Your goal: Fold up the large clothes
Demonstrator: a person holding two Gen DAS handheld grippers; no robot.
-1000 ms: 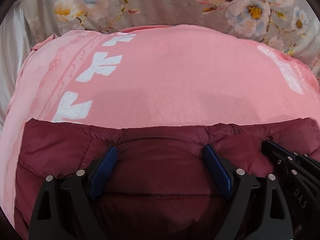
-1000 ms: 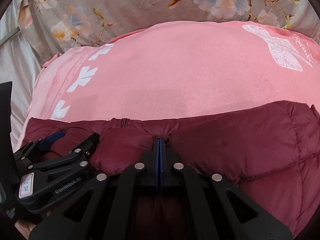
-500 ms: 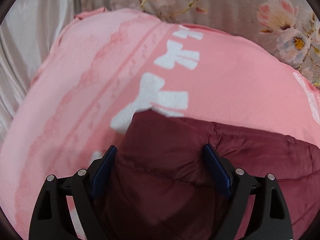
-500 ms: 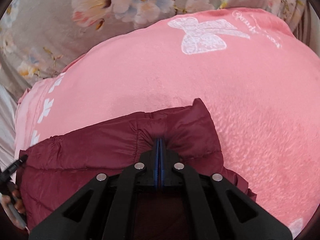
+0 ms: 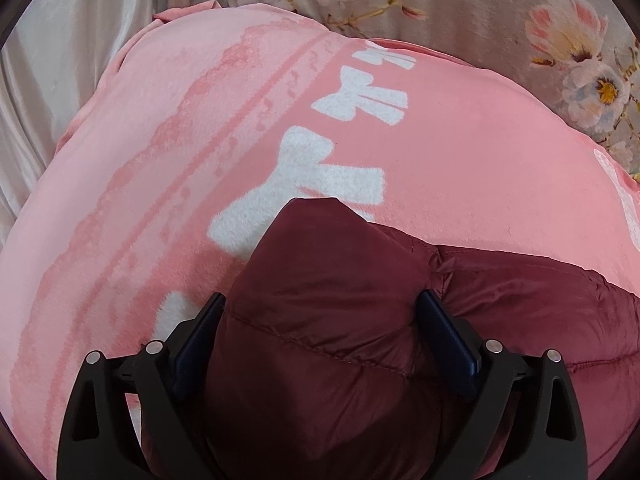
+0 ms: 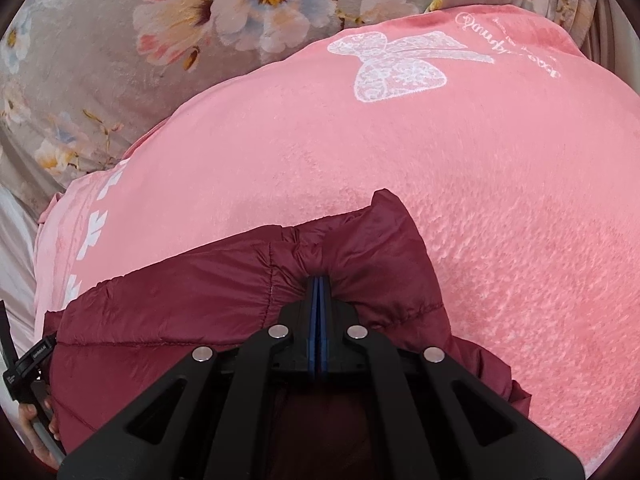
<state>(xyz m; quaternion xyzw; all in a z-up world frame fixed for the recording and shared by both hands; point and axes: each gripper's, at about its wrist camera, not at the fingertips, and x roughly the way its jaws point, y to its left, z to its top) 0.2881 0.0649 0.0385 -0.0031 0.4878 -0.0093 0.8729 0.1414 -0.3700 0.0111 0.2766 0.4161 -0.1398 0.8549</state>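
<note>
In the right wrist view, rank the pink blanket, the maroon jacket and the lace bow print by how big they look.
1. pink blanket: fills most of the frame.
2. maroon jacket: large, but near the lens, so its share is inflated.
3. lace bow print: clearly smallest, though farthest away.

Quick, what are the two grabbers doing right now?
Left gripper: jaws opening, a corner of the maroon puffer jacket bulging between them.
Right gripper: shut, pinching the jacket's edge.

The maroon jacket [image 5: 320, 320] is quilted cloth with a slight sheen, lying on a fuzzy, matt pink blanket [image 6: 480, 200]. At twelve o'clock, the flowered bedspread [image 6: 100, 60] looks soft and velvety.
</note>
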